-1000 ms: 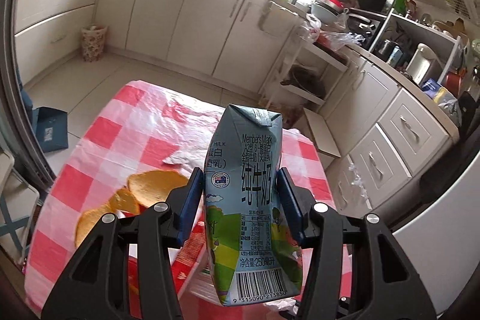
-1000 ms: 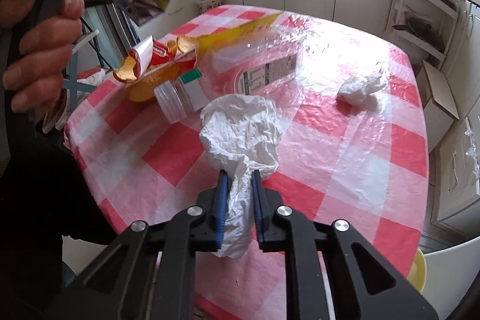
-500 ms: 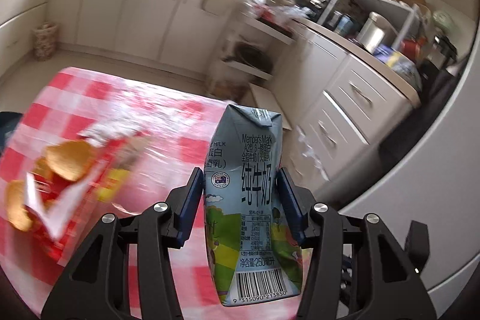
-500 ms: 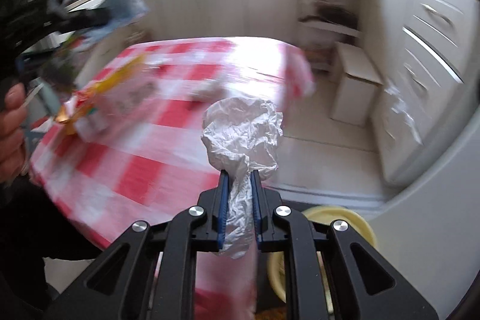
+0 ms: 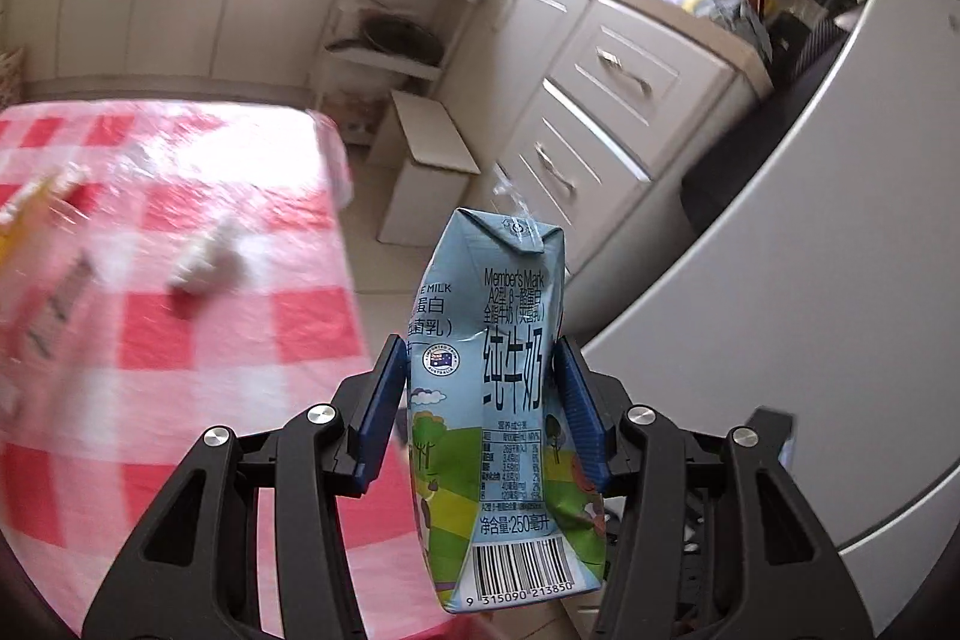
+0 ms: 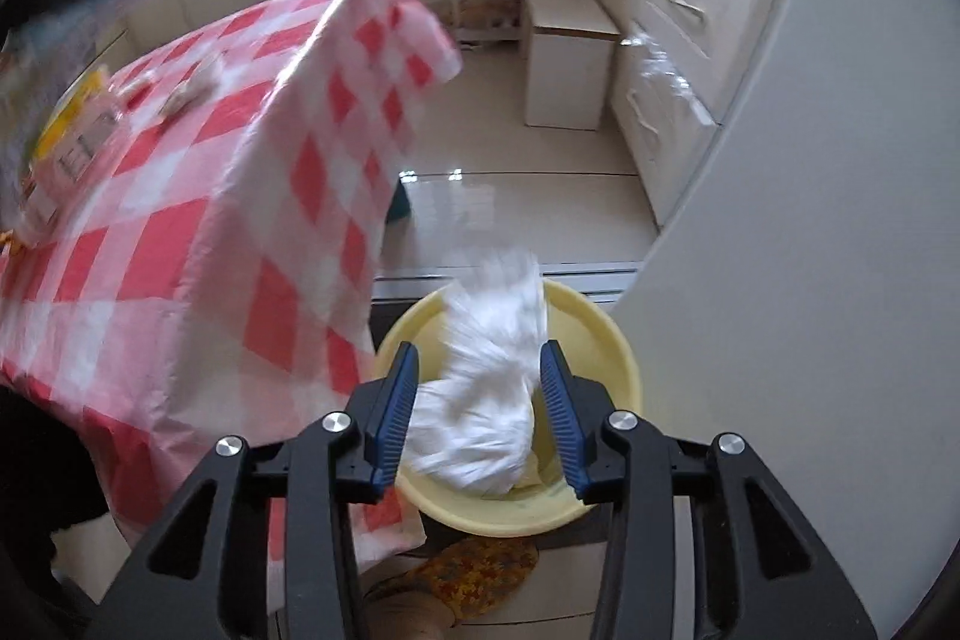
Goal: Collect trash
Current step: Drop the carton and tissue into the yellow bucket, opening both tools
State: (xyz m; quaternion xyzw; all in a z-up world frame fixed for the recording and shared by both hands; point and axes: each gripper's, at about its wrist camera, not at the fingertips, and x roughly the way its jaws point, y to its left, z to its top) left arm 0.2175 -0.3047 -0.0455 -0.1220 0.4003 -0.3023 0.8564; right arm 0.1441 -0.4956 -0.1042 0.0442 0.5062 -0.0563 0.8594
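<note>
A blue milk carton is pinched upright between the pads of the left gripper, its barcode end nearest the camera and its folded top pointing away. To the left of this gripper the desk, covered with a red-and-white checked cloth, is seen; a small crumpled white wad lies on it, blurred, and a yellow package edge is seen at the far left.

The right gripper is spread wide, and nothing is clamped by it. Between and just beyond its blue pads a crumpled white plastic bag is seen, blurred, over a yellow basin that stands on the floor directly ahead of and below the gripper. Whether the bag is touched by the pads cannot be told. Pale yellowish material is glimpsed in the basin under the bag. To the left of the right gripper the cloth hangs over the desk edge. A white box stands on the floor farther ahead.
</note>
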